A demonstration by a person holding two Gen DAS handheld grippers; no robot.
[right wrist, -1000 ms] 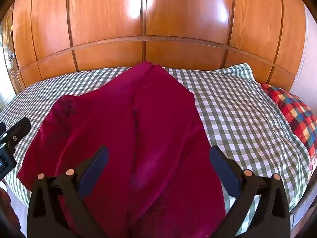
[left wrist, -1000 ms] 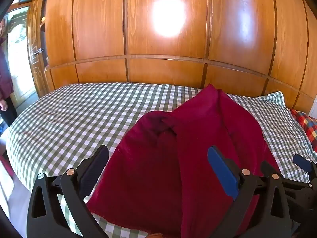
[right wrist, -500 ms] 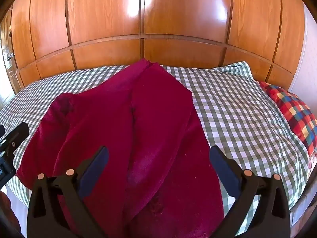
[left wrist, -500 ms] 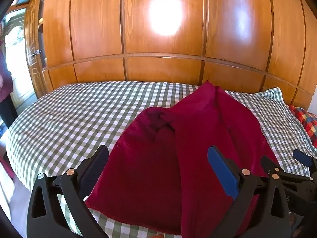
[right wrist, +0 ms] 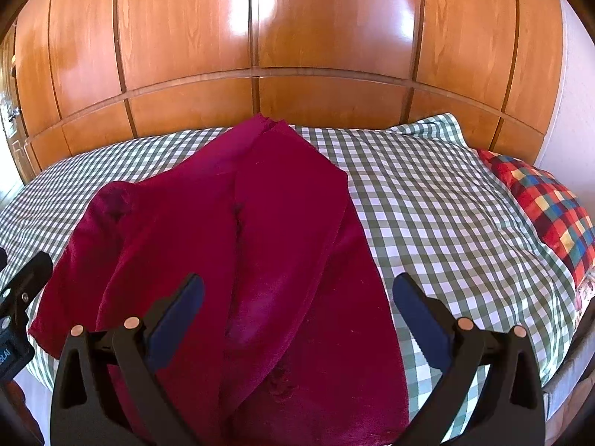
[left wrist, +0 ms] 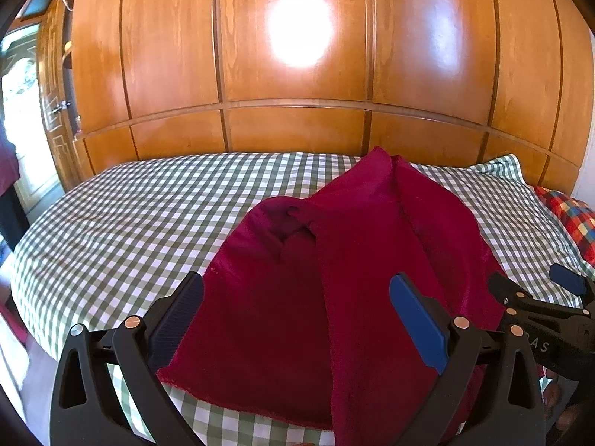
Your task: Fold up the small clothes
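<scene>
Left gripper [left wrist: 297, 319] and right gripper [right wrist: 297, 312] both gaped wide, empty, over plush crimson garment [right wrist: 238, 260]; gingham bedsheet [right wrist: 438, 215] beneath.

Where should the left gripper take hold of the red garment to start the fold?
Likely the near left hem corner of the red garment, just beside the open left gripper. That edge lies flat and single-layered on the checked bedsheet, so come in low from the left.
</scene>
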